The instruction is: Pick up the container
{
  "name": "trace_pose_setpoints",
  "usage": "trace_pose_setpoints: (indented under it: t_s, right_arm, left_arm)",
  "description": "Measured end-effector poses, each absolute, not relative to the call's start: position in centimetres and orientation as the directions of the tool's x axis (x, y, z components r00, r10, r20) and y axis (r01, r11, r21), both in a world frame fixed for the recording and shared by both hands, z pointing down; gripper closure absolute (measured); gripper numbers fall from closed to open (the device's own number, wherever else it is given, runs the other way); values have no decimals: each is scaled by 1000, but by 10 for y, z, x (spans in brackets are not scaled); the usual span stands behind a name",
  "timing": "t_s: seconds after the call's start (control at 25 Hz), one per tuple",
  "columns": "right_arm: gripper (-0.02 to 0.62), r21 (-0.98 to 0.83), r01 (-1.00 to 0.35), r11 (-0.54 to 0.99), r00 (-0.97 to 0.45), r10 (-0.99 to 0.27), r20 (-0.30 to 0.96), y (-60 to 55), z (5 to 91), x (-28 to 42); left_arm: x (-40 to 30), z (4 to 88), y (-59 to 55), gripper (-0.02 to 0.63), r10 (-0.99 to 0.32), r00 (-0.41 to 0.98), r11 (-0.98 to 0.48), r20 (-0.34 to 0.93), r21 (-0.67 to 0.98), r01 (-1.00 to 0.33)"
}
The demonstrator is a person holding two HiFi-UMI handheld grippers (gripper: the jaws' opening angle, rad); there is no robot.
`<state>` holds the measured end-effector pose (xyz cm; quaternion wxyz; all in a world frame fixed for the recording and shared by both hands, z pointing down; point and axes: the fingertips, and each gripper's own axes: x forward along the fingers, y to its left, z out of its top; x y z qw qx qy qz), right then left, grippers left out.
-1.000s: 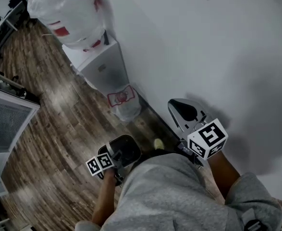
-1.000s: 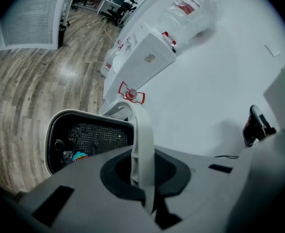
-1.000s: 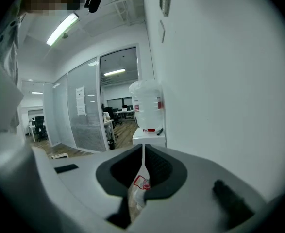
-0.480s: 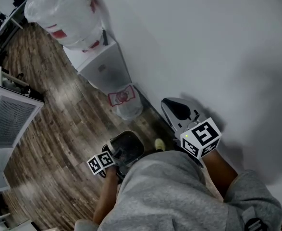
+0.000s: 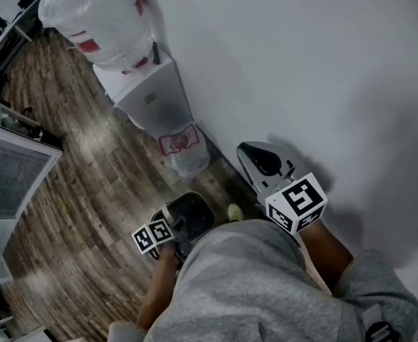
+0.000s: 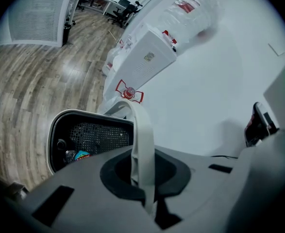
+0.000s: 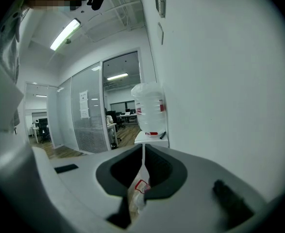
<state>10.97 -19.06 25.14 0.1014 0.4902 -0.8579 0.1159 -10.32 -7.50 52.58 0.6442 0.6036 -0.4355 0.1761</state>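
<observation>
The container point(image 5: 191, 216) is a small dark bin with a pale rim and a white bail handle. It hangs above the wood floor at my left side. My left gripper point(image 5: 174, 228) is shut on that handle. In the left gripper view the handle point(image 6: 141, 130) arches up from between the closed jaws of the left gripper point(image 6: 143, 176). Below it are the bin's rim point(image 6: 52, 140), a mesh inside and a few small items. My right gripper point(image 5: 247, 154) is held close to the white wall, shut and empty. In its own view the right gripper point(image 7: 143, 154) shows its pads meeting.
A white water dispenser point(image 5: 148, 95) with a large bottle point(image 5: 98, 20) stands against the wall point(image 5: 301, 63). A clear bag with a red label point(image 5: 184, 152) sits at its foot. A small yellow-green object point(image 5: 234, 211) lies on the floor. A grey slatted panel point(image 5: 9, 177) is at left.
The left gripper and the hanging container have shifted slightly up and right in the head view. The right gripper has hardly moved. Both stay shut.
</observation>
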Motion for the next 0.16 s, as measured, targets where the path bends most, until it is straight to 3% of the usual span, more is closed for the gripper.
trace_pose_setpoints:
  t_s: [0.16]
  right_arm:
    - [561,-91,-863,496,-500,-816,290,-189,252,106]
  left_arm:
    - [-105,531,-68,584,-283,566,238,775,628,-741]
